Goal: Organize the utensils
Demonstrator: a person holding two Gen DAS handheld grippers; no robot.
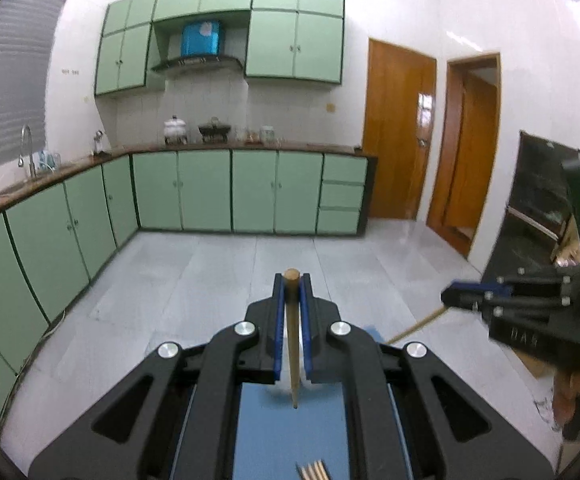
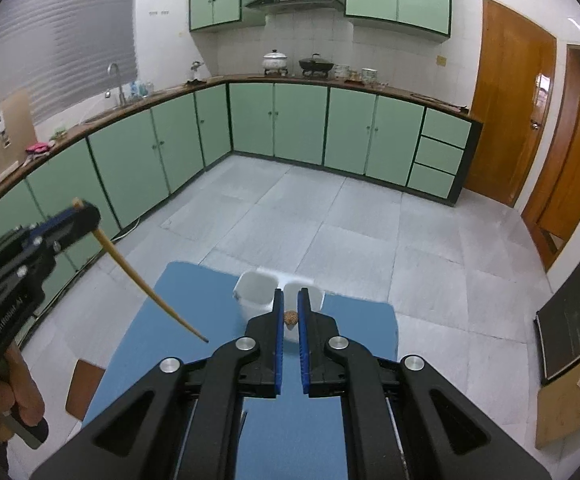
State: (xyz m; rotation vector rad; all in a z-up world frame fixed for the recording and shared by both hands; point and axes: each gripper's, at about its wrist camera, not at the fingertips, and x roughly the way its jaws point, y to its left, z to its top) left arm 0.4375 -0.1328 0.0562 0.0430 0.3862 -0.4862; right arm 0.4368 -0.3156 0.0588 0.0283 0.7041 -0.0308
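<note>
The left gripper (image 1: pixel 292 280) is clamping a wooden chopstick (image 1: pixel 293 340) near its thick end, the tip slanting down over the blue mat (image 1: pixel 266 432). The right gripper (image 2: pixel 290 300) is pinching a second chopstick (image 2: pixel 290 317), seen end-on between its blue pads (image 2: pixel 278 344). Just beyond the right gripper's fingertips, a white two-compartment holder (image 2: pixel 254 294) is standing on the mat, both visible compartments looking empty. More chopstick ends (image 1: pixel 312 471) are lying below the left gripper.

A blue-topped table (image 2: pixel 354 320) stands on a pale grey tiled floor (image 2: pixel 370 232). A white two-compartment plastic holder (image 2: pixel 256 294) stands near its far edge, and a few brown wooden sticks (image 1: pixel 312 470) lie near its near end.
</note>
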